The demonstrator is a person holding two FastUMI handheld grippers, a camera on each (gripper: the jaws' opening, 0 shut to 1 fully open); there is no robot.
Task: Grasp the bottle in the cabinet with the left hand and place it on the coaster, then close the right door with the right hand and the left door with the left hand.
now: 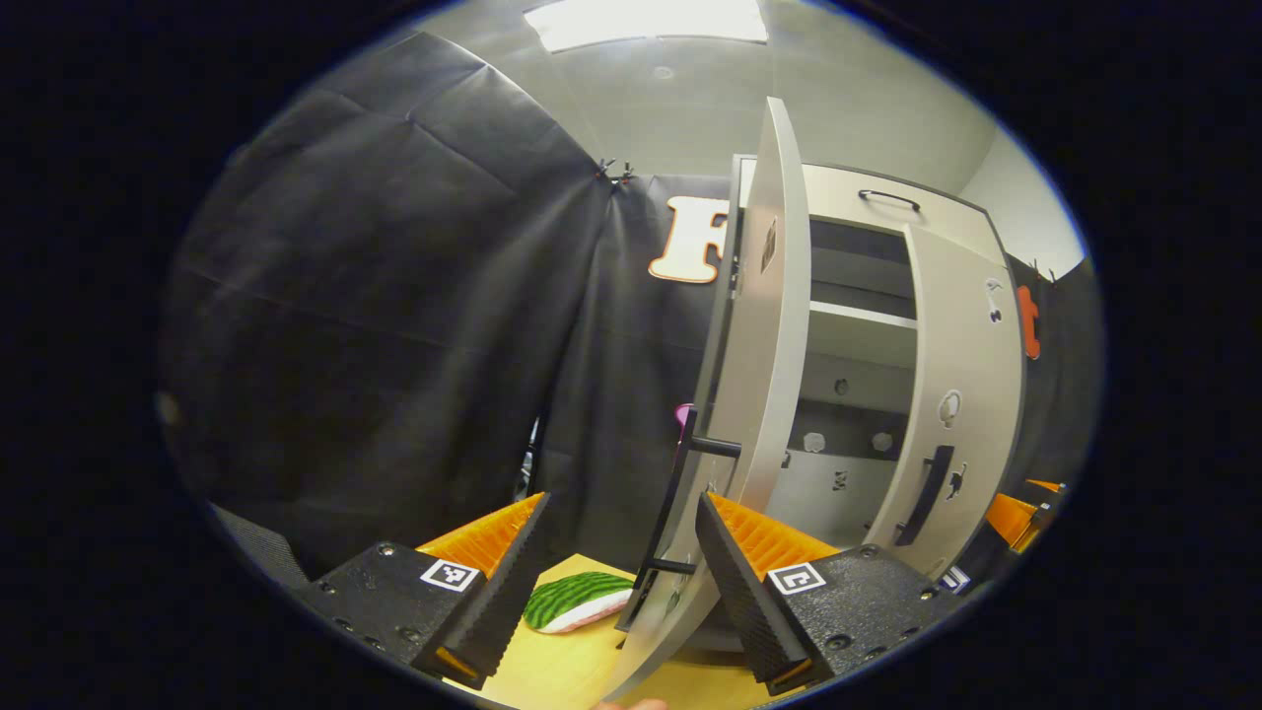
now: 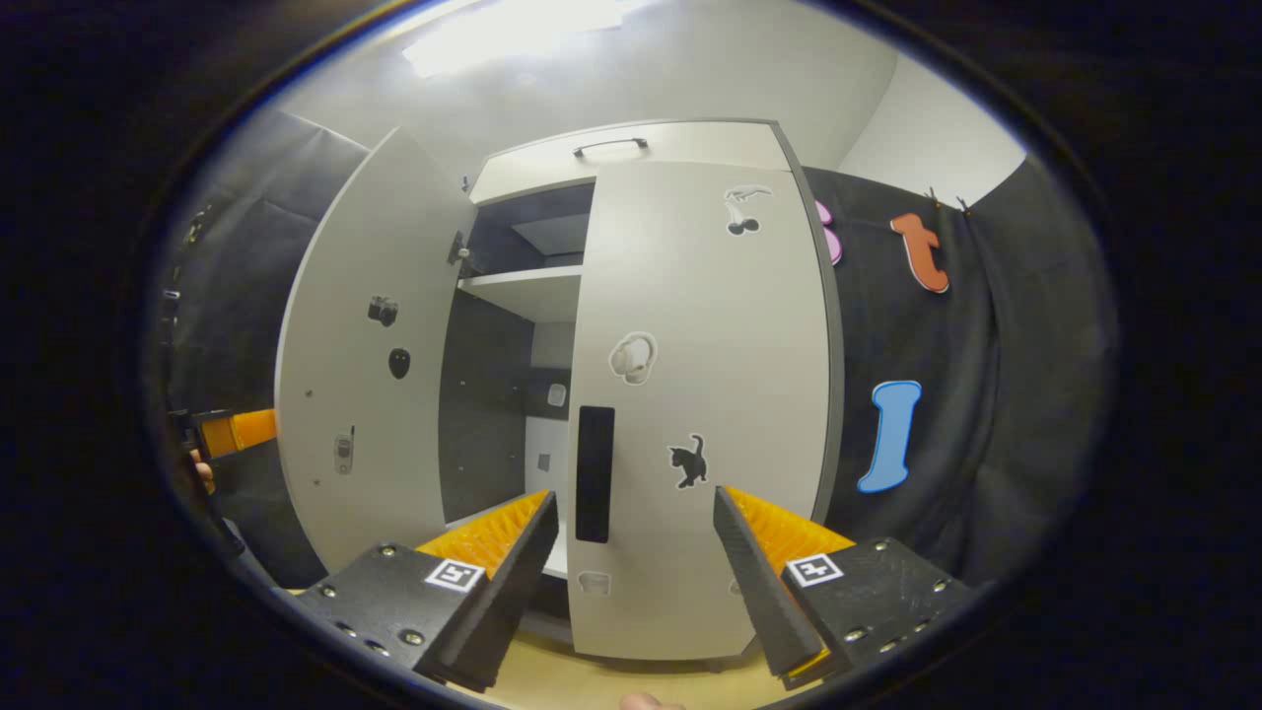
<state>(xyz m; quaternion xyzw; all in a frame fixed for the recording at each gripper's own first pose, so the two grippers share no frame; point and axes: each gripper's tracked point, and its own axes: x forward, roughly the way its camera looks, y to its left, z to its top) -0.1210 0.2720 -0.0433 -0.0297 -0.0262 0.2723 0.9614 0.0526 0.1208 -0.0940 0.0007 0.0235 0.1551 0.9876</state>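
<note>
**Inspector:** Left door (image 1: 764,325) stands ajar, seen edge-on just ahead of the left gripper (image 1: 621,582), its black bar handle (image 1: 670,503) running upright between the parted, empty fingers. Left gripper is the nearer one.

**Clerk:** And the right?

**Inspector:** Right door (image 2: 705,394) faces the right gripper (image 2: 636,582) almost shut, its handle (image 2: 595,473) dead ahead; jaws spread, holding nothing.

**Clerk:** The bottle?

**Inspector:** A pink tip (image 1: 682,414) behind the left door's handle may be it; too little visible. The left gripper view alone gives the watermelon-patterned coaster (image 1: 577,602) below the jaws.
</note>
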